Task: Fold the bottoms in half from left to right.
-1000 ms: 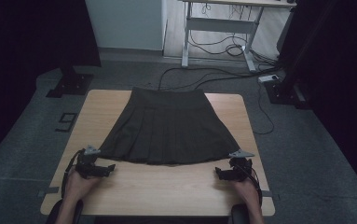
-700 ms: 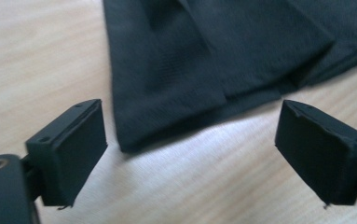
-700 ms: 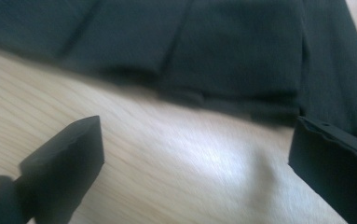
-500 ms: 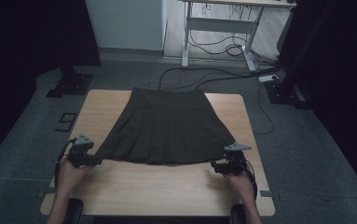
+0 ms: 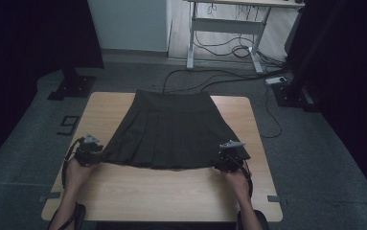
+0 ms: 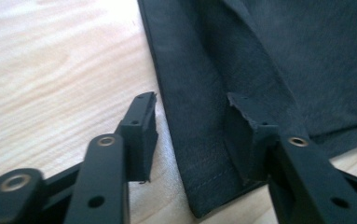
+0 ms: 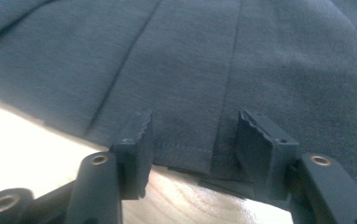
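Note:
A dark pleated skirt (image 5: pixel 171 132) lies flat on the wooden table (image 5: pixel 162 191), waistband at the far side and hem toward the person. My left gripper (image 5: pixel 100 155) is at the hem's left corner. In the left gripper view its jaws (image 6: pixel 192 100) have just been closing; the skirt's side edge (image 6: pixel 199 140) lies between them with a gap on each side. My right gripper (image 5: pixel 219 161) is at the hem's right corner. Its jaws (image 7: pixel 195 119) have also been closing and straddle the hem (image 7: pixel 185 144) without pressing on it.
Bare wood runs between the hem and the table's near edge, where both forearms rest. Behind the table a white desk frame (image 5: pixel 224 28) stands over loose cables (image 5: pixel 219 81) on the grey floor. Black stand bases sit at the left (image 5: pixel 73 88) and right (image 5: pixel 291 93).
Both grippers have moved away from the person up to the hem's two corners, and their jaws stand narrower than before. The skirt lies as it did.

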Action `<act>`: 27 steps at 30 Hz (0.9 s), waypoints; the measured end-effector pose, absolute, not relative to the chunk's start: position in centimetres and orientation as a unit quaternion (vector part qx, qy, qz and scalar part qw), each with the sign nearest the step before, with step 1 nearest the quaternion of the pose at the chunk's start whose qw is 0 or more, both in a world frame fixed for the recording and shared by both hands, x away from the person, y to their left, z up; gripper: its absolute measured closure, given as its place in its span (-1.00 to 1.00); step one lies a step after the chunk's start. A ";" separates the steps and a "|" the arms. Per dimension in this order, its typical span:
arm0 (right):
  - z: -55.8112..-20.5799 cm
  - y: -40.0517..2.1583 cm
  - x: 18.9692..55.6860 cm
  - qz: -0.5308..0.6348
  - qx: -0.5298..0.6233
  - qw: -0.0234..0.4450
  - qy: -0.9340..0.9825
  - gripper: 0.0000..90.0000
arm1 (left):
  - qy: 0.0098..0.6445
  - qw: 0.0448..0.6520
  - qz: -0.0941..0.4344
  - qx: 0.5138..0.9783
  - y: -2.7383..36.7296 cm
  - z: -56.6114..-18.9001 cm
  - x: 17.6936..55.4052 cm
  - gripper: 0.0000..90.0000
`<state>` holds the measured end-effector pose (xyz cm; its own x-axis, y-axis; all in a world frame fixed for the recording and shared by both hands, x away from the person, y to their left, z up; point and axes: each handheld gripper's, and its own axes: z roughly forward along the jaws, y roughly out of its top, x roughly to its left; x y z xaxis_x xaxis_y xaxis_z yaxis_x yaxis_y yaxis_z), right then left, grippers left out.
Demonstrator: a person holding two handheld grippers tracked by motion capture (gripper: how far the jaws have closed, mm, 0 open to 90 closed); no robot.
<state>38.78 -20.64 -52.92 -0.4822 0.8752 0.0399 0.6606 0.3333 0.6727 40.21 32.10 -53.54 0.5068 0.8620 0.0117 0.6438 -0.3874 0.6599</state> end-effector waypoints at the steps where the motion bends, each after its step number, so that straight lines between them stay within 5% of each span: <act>1: -53.2 -20.7 38.9 0.319 0.486 0.169 0.796 0.06 | 0.464 0.308 0.175 0.812 32.1 -53.6 40.2 0.24; 12: -53.8 -20.8 39.0 0.308 0.485 0.185 0.797 0.09 | 0.469 0.317 0.162 0.809 31.8 -53.6 39.8 0.54; 27: -53.9 -22.4 39.5 0.308 0.497 0.187 0.790 0.09 | 0.452 0.313 0.148 0.822 30.5 -53.4 38.7 0.52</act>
<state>39.53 -22.40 -53.91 -0.4369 0.8994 0.0107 0.6688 0.3169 0.6725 38.67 30.51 -53.42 0.5474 0.8359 -0.0401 0.6511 -0.3953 0.6480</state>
